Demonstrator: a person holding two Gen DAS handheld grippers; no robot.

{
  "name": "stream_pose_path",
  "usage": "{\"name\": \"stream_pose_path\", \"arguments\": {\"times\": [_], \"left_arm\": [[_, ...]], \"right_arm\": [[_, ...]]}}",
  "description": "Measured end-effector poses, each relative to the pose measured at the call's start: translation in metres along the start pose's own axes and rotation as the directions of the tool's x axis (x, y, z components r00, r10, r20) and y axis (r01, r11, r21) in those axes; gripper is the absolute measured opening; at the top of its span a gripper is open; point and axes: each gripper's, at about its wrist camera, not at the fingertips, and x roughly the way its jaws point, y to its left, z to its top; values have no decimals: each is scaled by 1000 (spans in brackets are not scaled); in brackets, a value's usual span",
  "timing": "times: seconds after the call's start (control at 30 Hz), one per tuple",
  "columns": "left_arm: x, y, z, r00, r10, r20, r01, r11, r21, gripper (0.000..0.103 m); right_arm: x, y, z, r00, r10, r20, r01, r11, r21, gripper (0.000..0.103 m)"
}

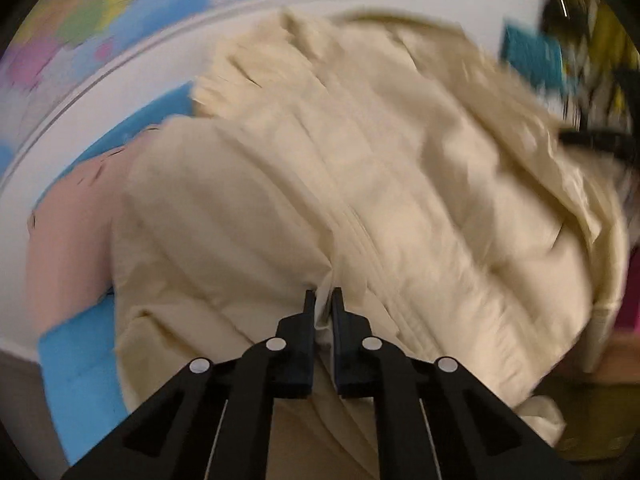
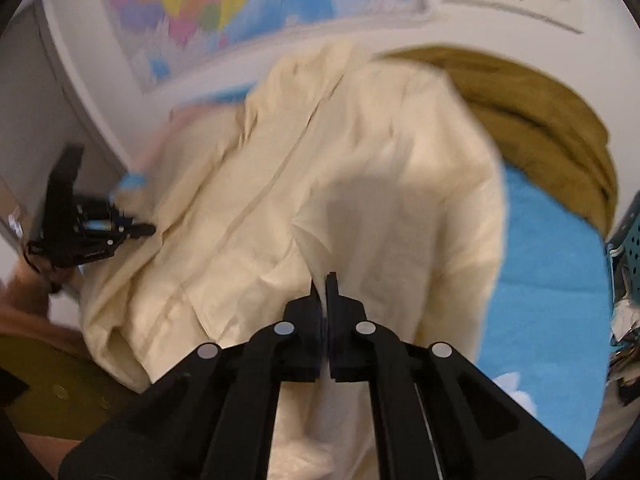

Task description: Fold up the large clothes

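Left wrist view: left gripper [image 1: 323, 294] at bottom centre, fingers [image 1: 307, 304] pinching a fold of the cream jacket [image 1: 360, 184], a sliver of pale cloth showing between the black tips. Jacket spread wide over a blue cover [image 1: 80, 368], filling most of the frame, its stitched front seam running up and away from the fingertips. Peach-pink cloth [image 1: 68, 240] lying just left of the jacket, partly tucked under its edge. Pale rim [image 1: 60, 120] curving behind the cover, with a blurred coloured map [image 1: 80, 20] on the wall beyond. Black tip of the right gripper [image 1: 592, 142] touching the jacket's far right edge. Whole frame smeared by motion blur.

Right wrist view: right gripper [image 2: 323, 282] at bottom centre, fingers [image 2: 334, 292] pressed together on a ridge of the same cream jacket [image 2: 320, 168], cloth gathered up into the tips. Jacket draped across the blue cover [image 2: 552, 280], bare blue showing to the right. Olive-brown garment [image 2: 540, 112] heaped behind the jacket at upper right, touching its far edge. Left gripper [image 2: 140, 229] at far left, tips at the jacket's left edge; fingers too small to judge here. Teal perforated basket [image 2: 630, 248] at the right border. Coloured map [image 2: 192, 4] on the wall above.
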Motion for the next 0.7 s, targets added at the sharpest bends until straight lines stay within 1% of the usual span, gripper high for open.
{"name": "stream_pose_path", "arguments": {"times": [0.03,0.07,0.1,0.13,0.17,0.23,0.3,0.33,0.37,0.4,0.43,0.47,0.5,0.53,0.57,0.6,0.63,0.67,0.7], "left_arm": [[-15,15,3,999,0,45,2,999,-44,5],[-26,26,6,997,6,73,-1,997,-76,5],[-41,44,8,994,13,110,0,993,-120,5],[-55,60,11,989,37,141,-15,987,-159,5],[-67,76,11,983,73,167,-39,979,-200,5],[-91,116,10,959,198,203,-133,946,-296,4],[-100,150,5,945,269,185,-183,906,-382,4],[-98,164,1,938,307,164,-217,884,-414,4],[-89,182,-4,931,343,121,-261,862,-435,4],[-79,195,-5,928,365,80,-294,845,-446,4],[-64,209,-10,919,395,17,-341,814,-471,6],[-52,217,-12,907,419,-34,-384,792,-476,9],[-28,225,-17,881,459,-114,-458,766,-451,11],[-15,228,-19,868,473,-148,-486,753,-443,21],[-2,229,-22,845,498,-192,-529,734,-426,30],[8,228,-24,827,520,-216,-560,719,-412,31],[10,225,-23,826,523,-211,-560,716,-417,30],[4,221,-21,836,520,-175,-540,721,-435,30],[-5,218,-19,846,517,-133,-515,724,-459,30]], "right_arm": [[-9,-5,5,999,-17,28,17,1000,5,2],[-26,-13,16,996,-50,73,49,999,11,2],[-42,-21,25,990,-81,116,79,997,21,2],[-58,-32,34,982,-106,158,99,994,47,2],[-69,-41,39,977,-113,184,101,992,70,2],[-83,-65,46,964,-158,215,134,983,122,2],[-82,-100,48,959,-182,216,136,968,210,2],[-78,-113,46,956,-208,206,157,958,239,2],[-65,-132,41,957,-233,173,178,942,284,2],[-54,-145,36,962,-230,146,178,937,302,3],[-41,-159,29,958,-264,110,214,917,336,9],[-33,-168,24,954,-289,86,240,900,363,14],[-22,-178,17,953,-299,55,256,887,385,19],[-14,-186,10,950,-312,30,273,871,408,35],[-11,-191,5,946,-325,15,287,855,433,46],[-10,-194,2,943,-332,9,293,844,448,57],[-15,-194,-2,941,-339,21,292,840,458,59],[-23,-192,-4,938,-344,47,285,841,460,61],[-32,-186,-7,935,-348,72,279,846,455,67]]}}
